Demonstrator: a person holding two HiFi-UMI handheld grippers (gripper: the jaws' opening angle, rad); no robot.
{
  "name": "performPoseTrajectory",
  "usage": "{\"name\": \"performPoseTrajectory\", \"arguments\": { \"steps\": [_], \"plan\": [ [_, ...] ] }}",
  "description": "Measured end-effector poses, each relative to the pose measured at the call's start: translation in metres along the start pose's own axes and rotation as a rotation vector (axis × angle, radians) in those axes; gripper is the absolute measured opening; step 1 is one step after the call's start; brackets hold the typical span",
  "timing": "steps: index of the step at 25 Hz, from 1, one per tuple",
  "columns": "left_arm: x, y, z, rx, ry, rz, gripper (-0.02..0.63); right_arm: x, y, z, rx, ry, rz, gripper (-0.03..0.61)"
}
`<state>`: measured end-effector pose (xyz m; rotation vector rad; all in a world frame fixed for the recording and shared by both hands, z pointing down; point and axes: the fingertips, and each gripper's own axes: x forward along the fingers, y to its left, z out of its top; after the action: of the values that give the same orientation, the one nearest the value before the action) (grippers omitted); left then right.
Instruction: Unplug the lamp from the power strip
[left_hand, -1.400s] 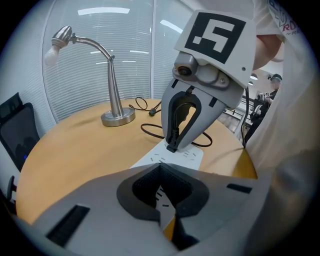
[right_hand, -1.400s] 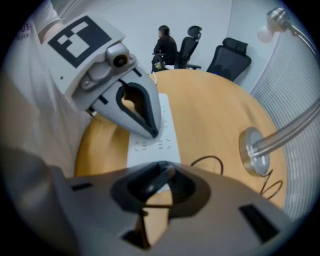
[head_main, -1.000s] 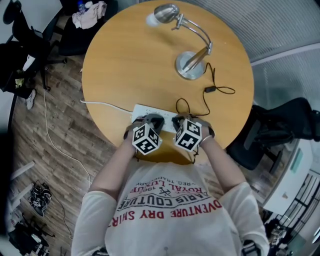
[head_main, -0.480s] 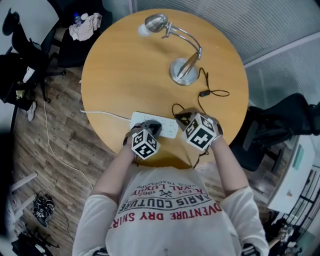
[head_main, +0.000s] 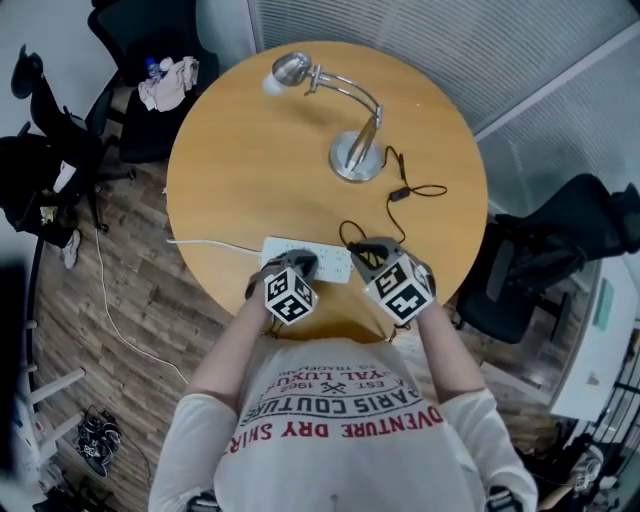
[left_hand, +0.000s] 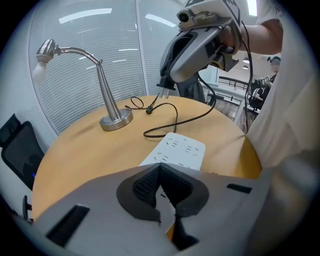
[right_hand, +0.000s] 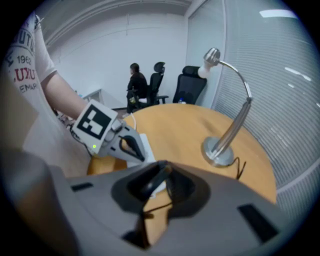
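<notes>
White power strip (head_main: 335, 262) under the closed left tongs (head_main: 298, 263); right tongs (head_main: 361, 249) clamp the freed plug (left_hand: 163, 89) above it; best lifted straight away.

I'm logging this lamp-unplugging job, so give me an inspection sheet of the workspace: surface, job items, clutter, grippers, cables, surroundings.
Surface: round wooden table, mostly bare.
Job's things: lamp upright on the far side; white power strip at the near edge; plug out of the strip, prongs showing.
Clutter: nothing seen on the table.
Grippers: right gripper shut on the plug, above the table; left gripper, fingers together, over the strip.
Cables: black lamp cord loose on the table; white strip lead runs off the left edge.
Surroundings: office chairs, clothes, shoes.
</notes>
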<state>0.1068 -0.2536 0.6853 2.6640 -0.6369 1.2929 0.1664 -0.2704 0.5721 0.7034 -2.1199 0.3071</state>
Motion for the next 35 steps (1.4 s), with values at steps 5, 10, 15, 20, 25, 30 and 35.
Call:
{"name": "performPoseTrajectory", "arguments": {
  "steps": [5, 10, 15, 20, 25, 30, 35],
  "plan": [
    [-0.024, 0.02, 0.022, -0.086, -0.057, 0.036, 0.028, -0.019, -0.007, 0.018, 0.071, -0.169, -0.064, 0.072],
    [-0.068, 0.051, 0.062, -0.224, -0.236, 0.121, 0.028, -0.045, -0.021, 0.037, 0.176, -0.354, -0.135, 0.072],
    [-0.122, 0.074, 0.108, -0.317, -0.443, 0.182, 0.028, -0.069, -0.03, 0.055, 0.239, -0.514, -0.191, 0.072],
    [-0.177, 0.082, 0.143, -0.322, -0.63, 0.215, 0.028, -0.101, -0.03, 0.079, 0.248, -0.684, -0.234, 0.072],
    [-0.226, 0.082, 0.17, -0.325, -0.822, 0.232, 0.028, -0.122, -0.03, 0.088, 0.273, -0.78, -0.27, 0.072],
    [-0.241, 0.082, 0.174, -0.324, -0.875, 0.257, 0.028, -0.126, -0.031, 0.089, 0.279, -0.796, -0.282, 0.072],
    [-0.239, 0.081, 0.171, -0.337, -0.875, 0.252, 0.028, -0.127, -0.033, 0.087, 0.288, -0.797, -0.308, 0.072]
  ]
}}
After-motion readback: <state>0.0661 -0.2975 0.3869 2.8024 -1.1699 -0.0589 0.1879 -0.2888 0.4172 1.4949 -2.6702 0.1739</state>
